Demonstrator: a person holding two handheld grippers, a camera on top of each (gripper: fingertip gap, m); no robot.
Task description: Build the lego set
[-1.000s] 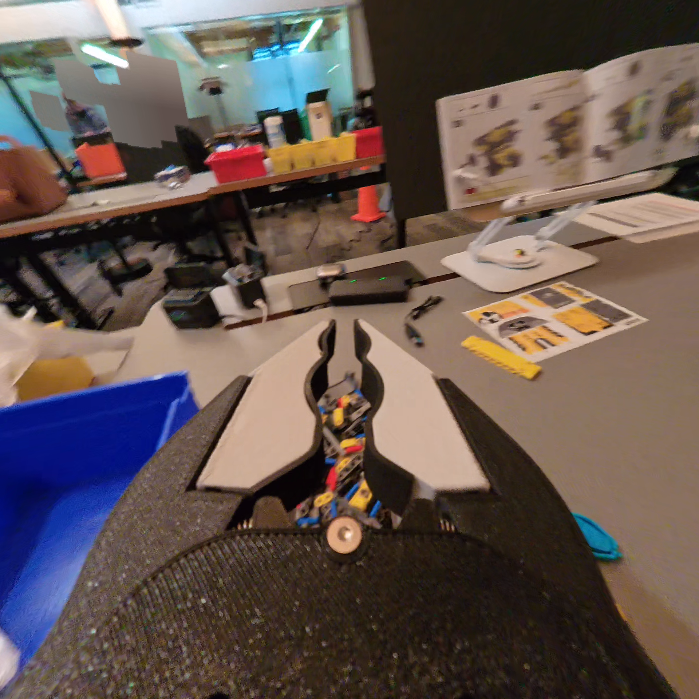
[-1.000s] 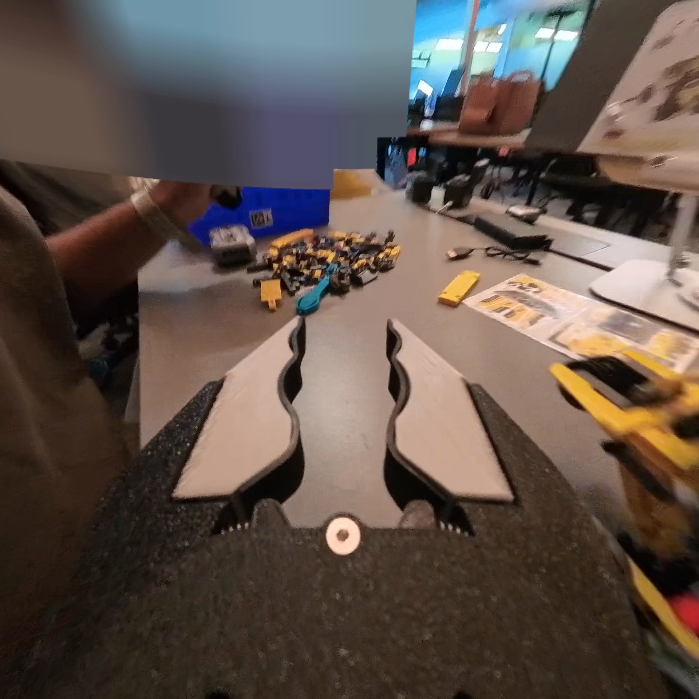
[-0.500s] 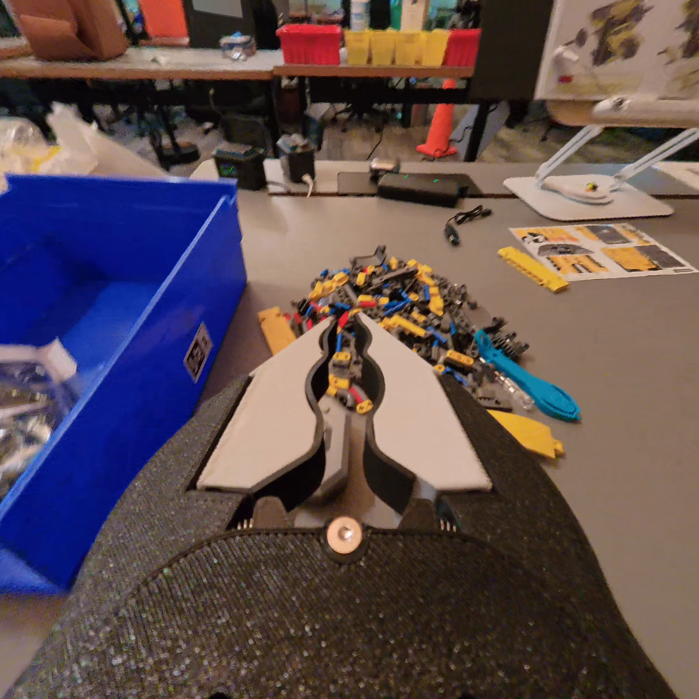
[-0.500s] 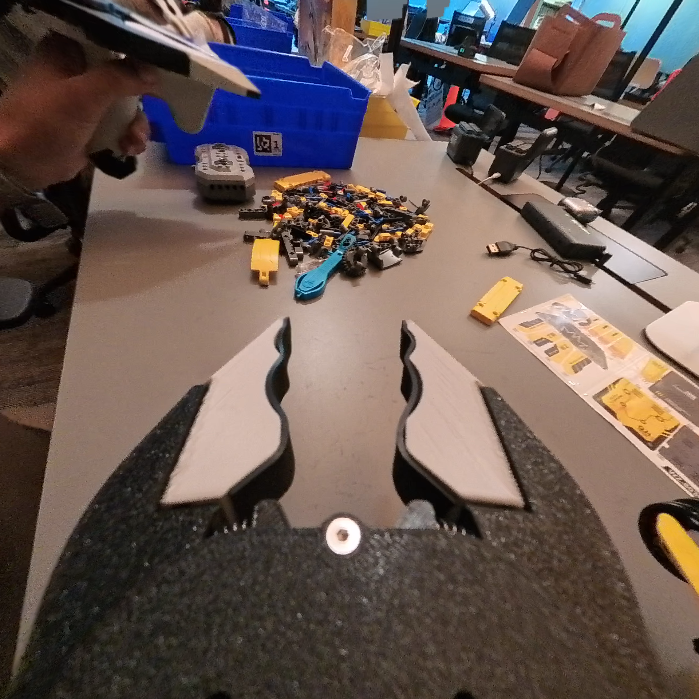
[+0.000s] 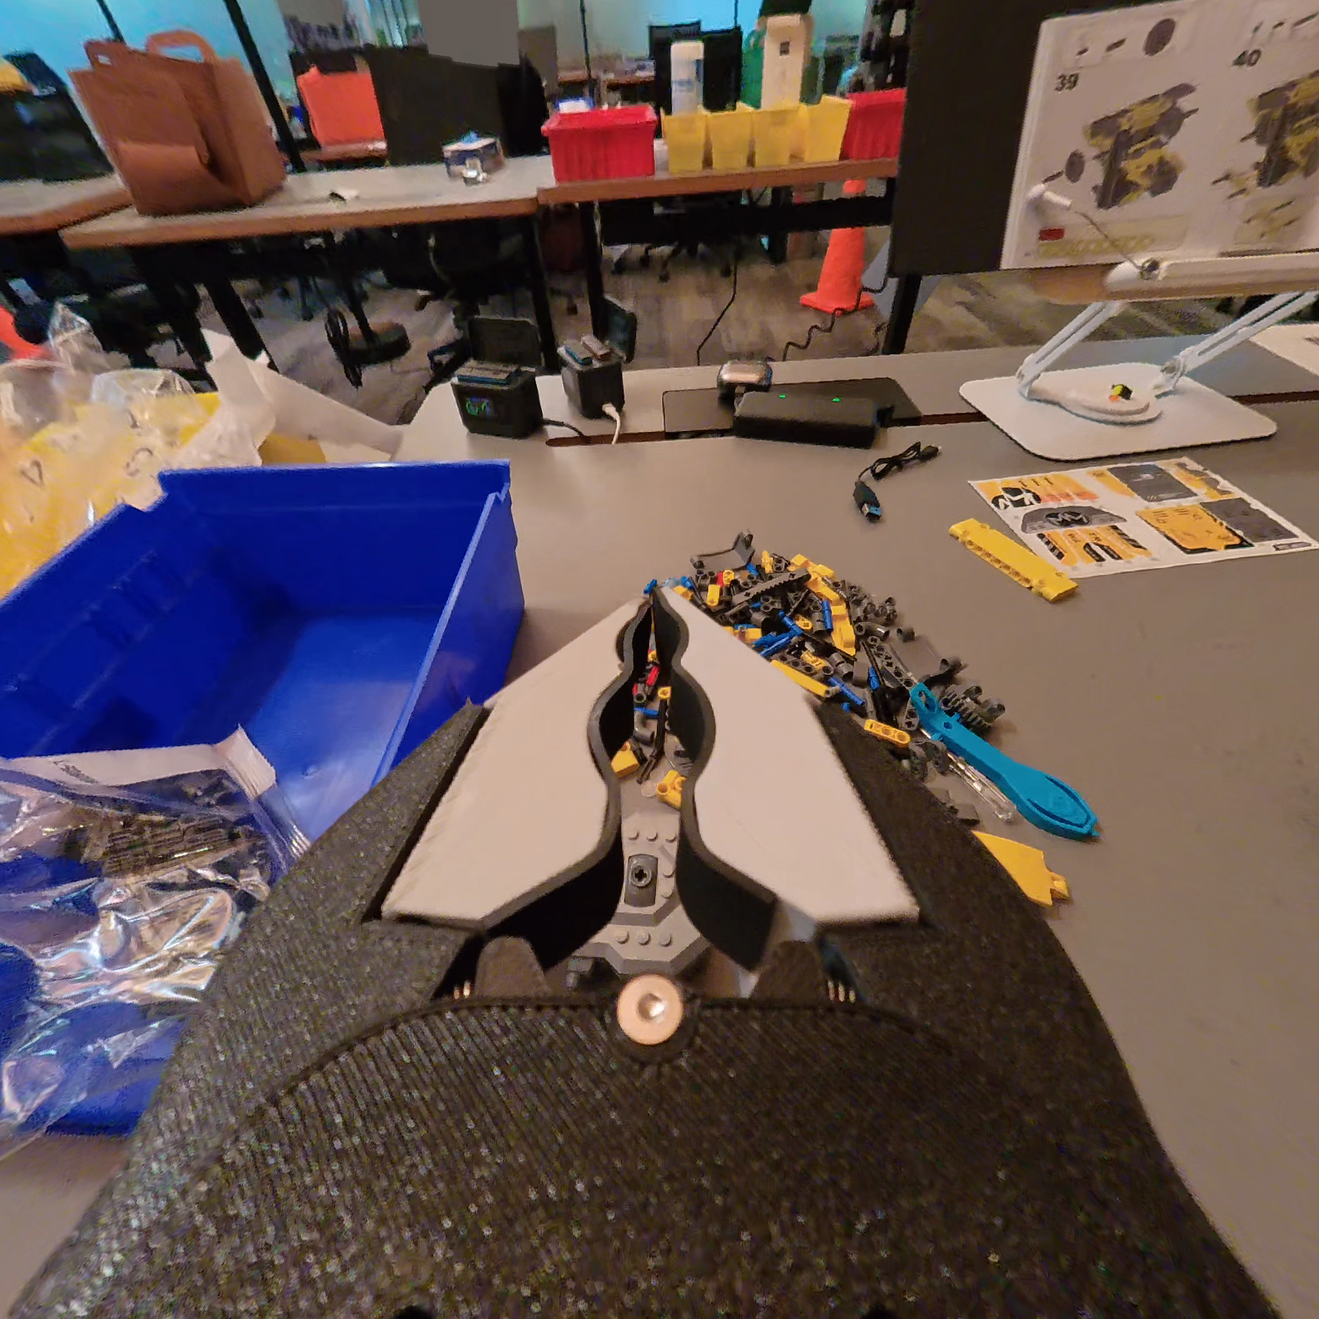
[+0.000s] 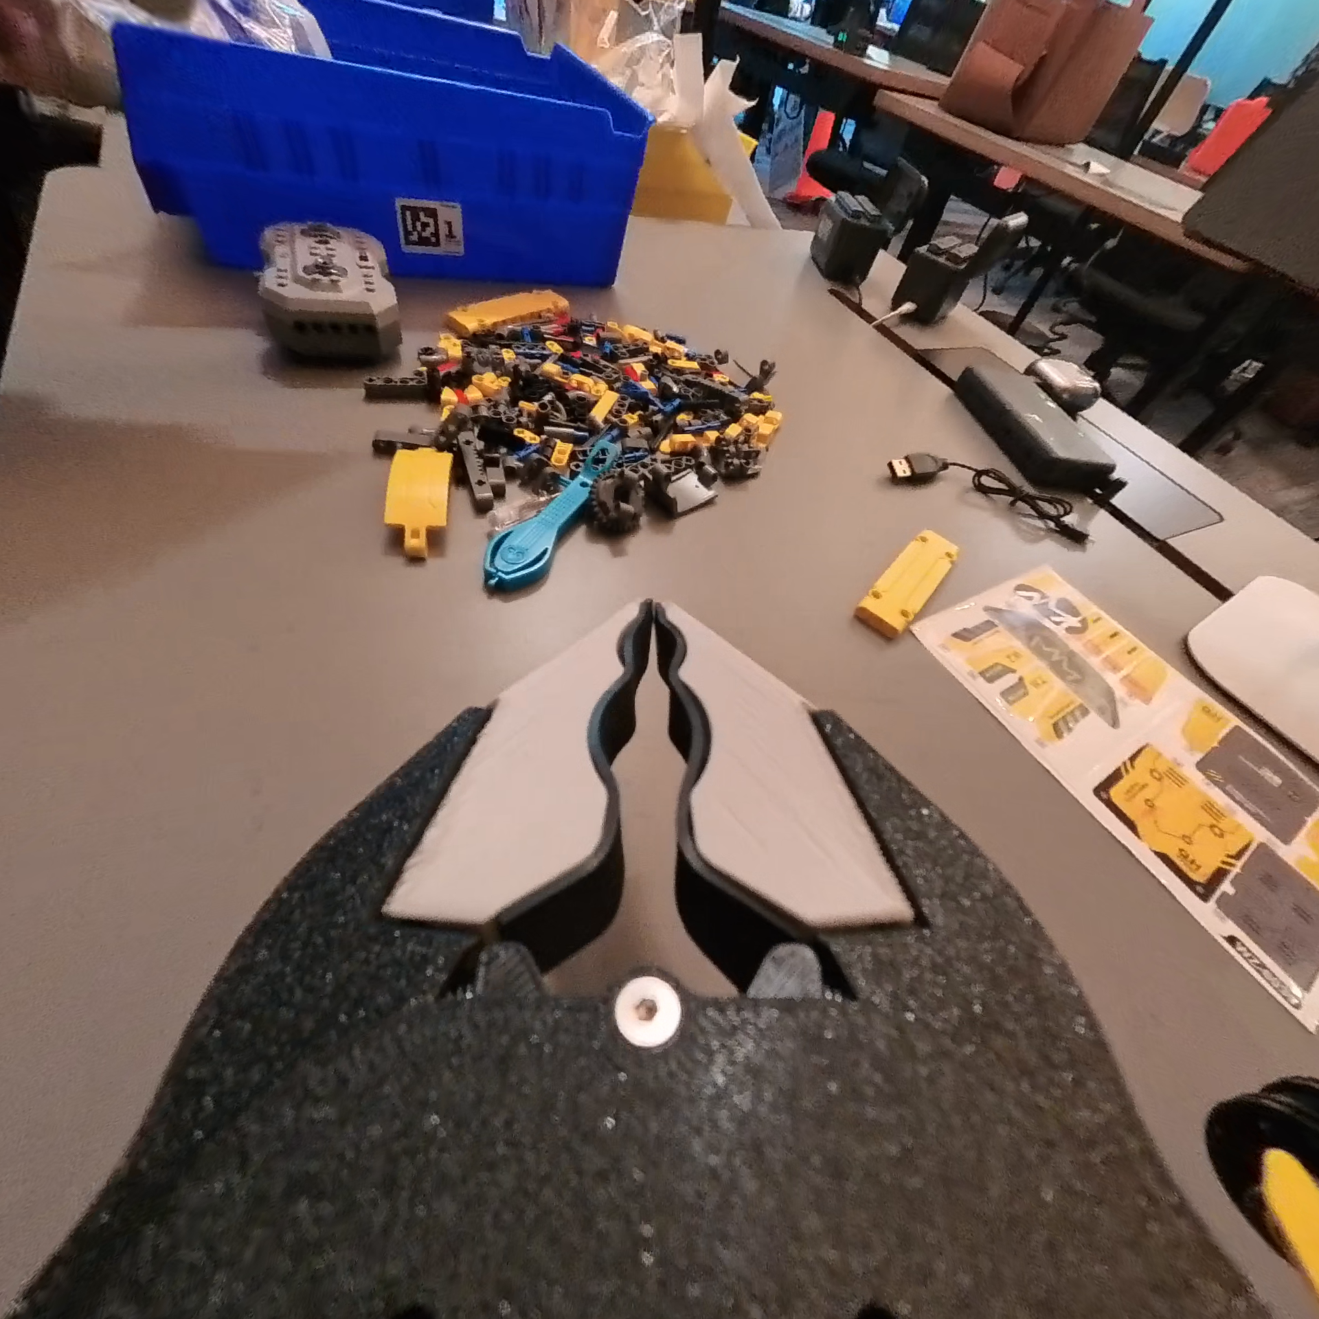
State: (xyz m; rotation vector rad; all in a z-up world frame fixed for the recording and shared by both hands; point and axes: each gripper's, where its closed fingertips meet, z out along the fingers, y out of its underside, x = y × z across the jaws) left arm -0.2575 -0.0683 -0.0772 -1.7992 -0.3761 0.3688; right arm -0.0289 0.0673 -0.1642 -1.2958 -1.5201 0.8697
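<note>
Grey studded plastic block (image 5: 642,878) is being framed between the fingers of the left claw (image 5: 653,607), whose tips are being pressed together on nothing. The block is lying on the grey desk (image 5: 1142,714), with a blue plastic bin (image 5: 285,642) at nine o'clock and a pile of small yellow, black and blue bricks (image 5: 799,642) at one o'clock. The right claw (image 6: 651,607) is also being held together, empty, with the pile at twelve o'clock.
</note>
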